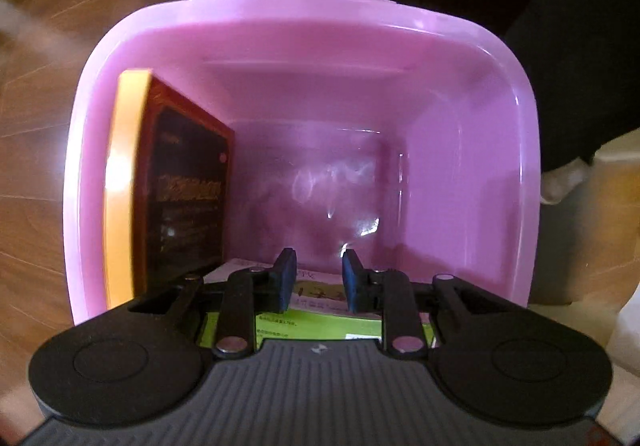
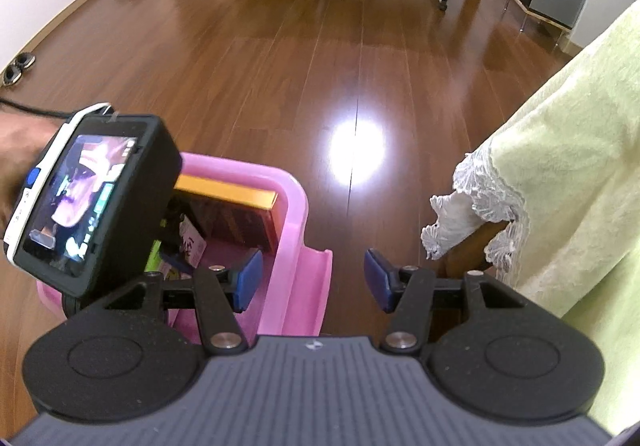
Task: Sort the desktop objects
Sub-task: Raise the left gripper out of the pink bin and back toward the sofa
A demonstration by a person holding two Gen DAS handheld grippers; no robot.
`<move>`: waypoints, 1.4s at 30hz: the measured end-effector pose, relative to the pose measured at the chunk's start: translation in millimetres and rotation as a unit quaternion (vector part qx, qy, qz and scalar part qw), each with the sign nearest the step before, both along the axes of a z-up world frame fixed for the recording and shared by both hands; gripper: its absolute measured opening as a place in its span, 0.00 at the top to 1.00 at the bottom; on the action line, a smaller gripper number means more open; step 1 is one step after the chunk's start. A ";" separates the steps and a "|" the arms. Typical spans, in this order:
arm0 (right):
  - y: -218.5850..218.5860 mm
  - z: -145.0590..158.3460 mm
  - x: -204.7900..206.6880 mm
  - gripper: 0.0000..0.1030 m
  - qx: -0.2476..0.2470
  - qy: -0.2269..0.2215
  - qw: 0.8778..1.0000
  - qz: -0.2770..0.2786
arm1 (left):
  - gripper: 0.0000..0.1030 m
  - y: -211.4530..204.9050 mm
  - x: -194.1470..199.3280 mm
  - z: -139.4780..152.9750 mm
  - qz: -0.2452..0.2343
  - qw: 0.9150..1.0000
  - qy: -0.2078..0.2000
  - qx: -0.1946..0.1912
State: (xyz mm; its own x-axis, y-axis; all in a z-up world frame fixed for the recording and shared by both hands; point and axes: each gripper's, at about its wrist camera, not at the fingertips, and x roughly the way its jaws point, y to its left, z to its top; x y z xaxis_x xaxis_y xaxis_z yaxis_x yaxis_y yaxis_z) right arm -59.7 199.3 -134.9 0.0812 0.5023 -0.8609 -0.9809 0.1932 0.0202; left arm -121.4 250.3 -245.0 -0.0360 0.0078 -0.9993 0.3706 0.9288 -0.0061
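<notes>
The left gripper (image 1: pixel 315 280) is hanging over the near end of a pink tub (image 1: pixel 304 26), its blue fingers (image 1: pixel 286 278) standing partly apart with nothing between them. Below them a green-and-white packet (image 1: pixel 320 322) is lying flat on the tub floor. A dark red box with an orange edge (image 1: pixel 184 190) is standing on its side against the tub's left wall. The right gripper (image 2: pixel 314 280) is hovering wide open and empty above the wooden floor (image 2: pixel 280 66), between the tub and a pale green tablecloth (image 2: pixel 580 166) with lace trim.
</notes>
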 end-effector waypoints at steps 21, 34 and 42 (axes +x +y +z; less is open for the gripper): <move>3.2 -2.0 -2.4 0.49 -0.007 -0.011 1.000 0.012 | 0.70 6.4 -9.2 -28.2 0.007 0.996 0.071 0.056; -2.3 1.9 6.5 0.49 0.010 -0.009 1.000 -0.014 | 0.70 31.5 -36.1 15.9 0.064 0.998 0.005 0.023; -6.8 6.0 -2.2 0.45 0.024 -0.016 0.999 0.013 | 0.53 28.7 -58.2 81.5 0.115 0.989 -0.094 0.001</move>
